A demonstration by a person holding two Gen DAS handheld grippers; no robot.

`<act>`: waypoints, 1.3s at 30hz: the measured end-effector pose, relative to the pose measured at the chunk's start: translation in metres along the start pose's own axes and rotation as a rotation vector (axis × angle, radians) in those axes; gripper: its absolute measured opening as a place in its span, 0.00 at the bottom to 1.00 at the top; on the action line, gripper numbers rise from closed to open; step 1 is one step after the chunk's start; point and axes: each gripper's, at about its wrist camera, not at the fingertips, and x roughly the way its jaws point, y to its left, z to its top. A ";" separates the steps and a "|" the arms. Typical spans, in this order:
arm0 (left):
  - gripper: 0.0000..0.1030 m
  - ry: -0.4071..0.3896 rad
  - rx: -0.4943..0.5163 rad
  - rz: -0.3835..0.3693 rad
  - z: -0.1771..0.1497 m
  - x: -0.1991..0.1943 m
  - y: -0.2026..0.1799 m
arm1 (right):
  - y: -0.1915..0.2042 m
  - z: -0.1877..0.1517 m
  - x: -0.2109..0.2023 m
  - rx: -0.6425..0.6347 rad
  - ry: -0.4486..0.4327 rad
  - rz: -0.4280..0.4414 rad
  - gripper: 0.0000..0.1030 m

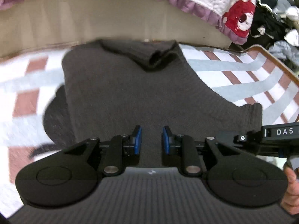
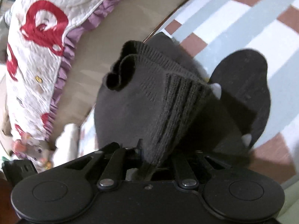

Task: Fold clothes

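A dark grey knitted sweater (image 1: 130, 93) lies spread on the checked cloth (image 1: 233, 69) that covers the table. Its rolled collar (image 1: 155, 57) sits at the far edge, near the beige sofa front (image 1: 93, 24) and the white quilt with red bears (image 1: 220, 1). So the long way of the sweater runs from the near edge to the far edge, straight ahead of both tools.

The left gripper (image 1: 151, 140) hangs just over the near part of the sweater. Its blue pads (image 1: 138, 140) stand a little apart and nothing is between them. It is not holding anything.

The right gripper (image 2: 149, 160) is pinched tight on a ribbed bit of the sweater, the cuff or the hem, I cannot tell which. That piece stands up in a thick bunch (image 2: 179, 102) in front of its camera. A hand (image 1: 291, 184) shows at the right edge of the left view.

The right gripper has the cloth, so I think the next fold goes with it, from the right side across the sweater's middle. The left one is close enough to press the sweater down or grab the near edge.
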 end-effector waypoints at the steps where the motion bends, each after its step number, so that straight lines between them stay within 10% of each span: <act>1: 0.24 0.001 0.032 0.018 0.000 -0.001 -0.003 | 0.002 -0.001 0.001 -0.007 0.007 0.002 0.12; 6: 0.26 0.058 0.085 0.058 -0.010 0.007 -0.004 | 0.003 -0.014 0.009 -0.034 0.100 -0.042 0.13; 12: 0.26 0.051 0.058 0.032 -0.014 0.010 0.007 | 0.032 -0.008 -0.012 -0.183 -0.001 -0.128 0.64; 18: 0.26 0.051 0.066 0.030 -0.020 0.010 0.011 | 0.018 0.008 -0.029 -0.120 -0.137 -0.221 0.62; 20: 0.27 0.046 0.061 0.038 -0.020 0.009 0.010 | 0.013 0.010 -0.028 -0.126 -0.138 -0.228 0.12; 27: 0.23 -0.031 0.129 0.047 -0.023 -0.012 -0.005 | 0.030 0.006 -0.052 -0.208 -0.196 -0.146 0.13; 30: 0.23 0.036 0.166 0.038 -0.031 -0.001 -0.010 | 0.021 0.004 -0.037 -0.241 -0.125 -0.349 0.13; 39: 0.24 0.068 0.103 0.002 -0.031 0.005 0.001 | 0.019 0.001 -0.003 -0.330 -0.033 -0.525 0.27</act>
